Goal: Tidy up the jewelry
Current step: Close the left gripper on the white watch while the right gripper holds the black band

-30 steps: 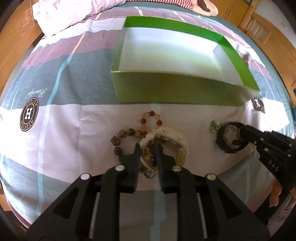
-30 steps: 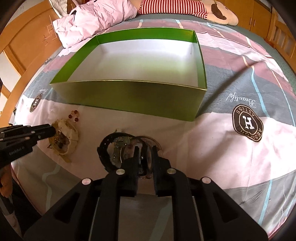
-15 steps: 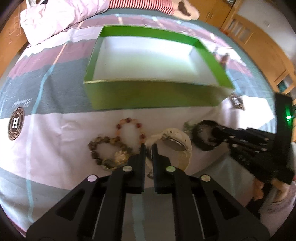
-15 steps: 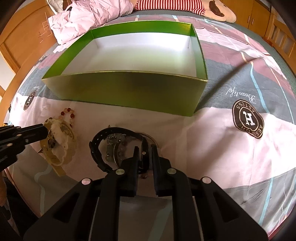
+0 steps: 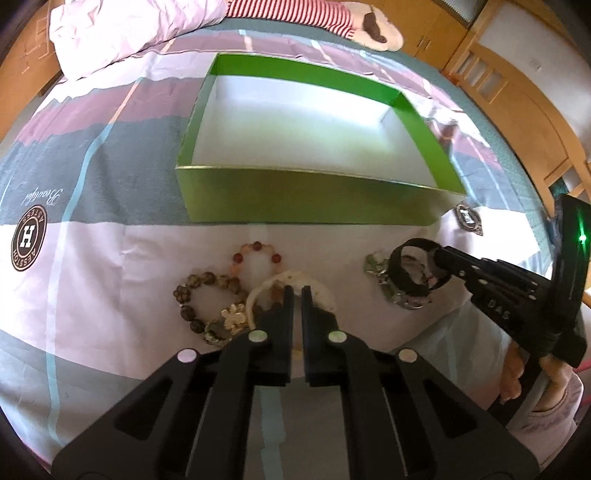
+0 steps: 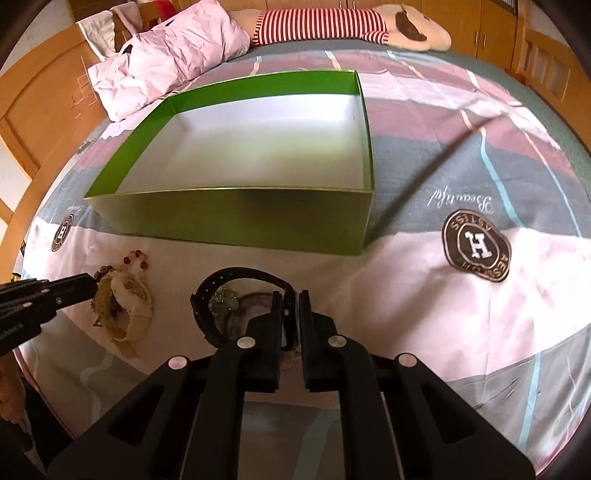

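A green box (image 5: 306, 197) with a white inside stands empty on the bed; it also shows in the right wrist view (image 6: 236, 218). My left gripper (image 5: 294, 291) is shut on a cream watch (image 5: 321, 291), lifted slightly; the watch also shows in the right wrist view (image 6: 127, 295). Brown and red bead bracelets (image 5: 207, 295) lie beside it. My right gripper (image 6: 290, 295) is shut on a black watch (image 6: 236, 275), seen raised in the left wrist view (image 5: 400, 275). A silver jewelry piece (image 5: 380, 267) lies under it.
The patterned bedsheet (image 6: 472, 321) covers the bed. A pink pillow (image 6: 166, 55) and a striped plush toy (image 6: 332, 22) lie behind the box. Wooden furniture (image 5: 517, 92) stands at the right.
Both grippers have lifted a little with their watches and moved toward the box. The cream watch has come off the bead bracelets.
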### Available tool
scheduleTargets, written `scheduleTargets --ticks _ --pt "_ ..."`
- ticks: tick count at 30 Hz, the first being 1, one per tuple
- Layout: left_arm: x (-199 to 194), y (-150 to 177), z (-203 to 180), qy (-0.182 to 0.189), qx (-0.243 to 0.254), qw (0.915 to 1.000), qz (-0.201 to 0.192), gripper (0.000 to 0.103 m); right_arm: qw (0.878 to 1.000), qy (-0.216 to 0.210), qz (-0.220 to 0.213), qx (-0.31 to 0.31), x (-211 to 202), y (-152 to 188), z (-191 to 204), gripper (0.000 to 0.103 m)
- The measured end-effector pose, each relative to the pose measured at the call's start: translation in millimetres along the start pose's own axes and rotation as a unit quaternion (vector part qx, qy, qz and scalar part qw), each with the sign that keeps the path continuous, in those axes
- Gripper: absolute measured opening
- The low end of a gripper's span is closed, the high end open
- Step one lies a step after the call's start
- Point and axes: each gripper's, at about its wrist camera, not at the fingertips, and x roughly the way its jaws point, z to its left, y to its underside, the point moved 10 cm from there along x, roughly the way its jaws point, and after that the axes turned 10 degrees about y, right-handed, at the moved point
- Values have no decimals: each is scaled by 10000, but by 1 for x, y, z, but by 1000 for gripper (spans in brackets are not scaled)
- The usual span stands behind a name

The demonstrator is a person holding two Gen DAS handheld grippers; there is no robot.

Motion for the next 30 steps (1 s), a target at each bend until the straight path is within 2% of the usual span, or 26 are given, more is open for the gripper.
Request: scheduleTargets --ticks 5,7,10,14,18,23,25,30 --pt "2 1 19 -191 -274 9994 65 8 9999 99 38 -17 3 1 -1 18" --pt "7 4 22 -189 -314 9992 173 17 9998 133 107 -53 6 4 -1 20" --pt "14 6 19 -376 -110 9990 220 24 9996 184 182 -122 11 8 2 20" --pt "16 6 15 -546 104 9982 220 25 9994 227 190 -189 13 11 3 20" --pt "16 6 16 -528 82 9983 248 33 9994 221 208 -192 15 11 4 20" --pt "18 8 21 -608 58 9977 295 33 9992 264 184 -241 17 10 6 20" --pt "21 10 20 -660 117 9972 342 23 9990 301 156 -282 16 11 7 20" --pt "23 11 22 -920 274 9948 352 11 9985 322 100 -424 15 11 11 20"
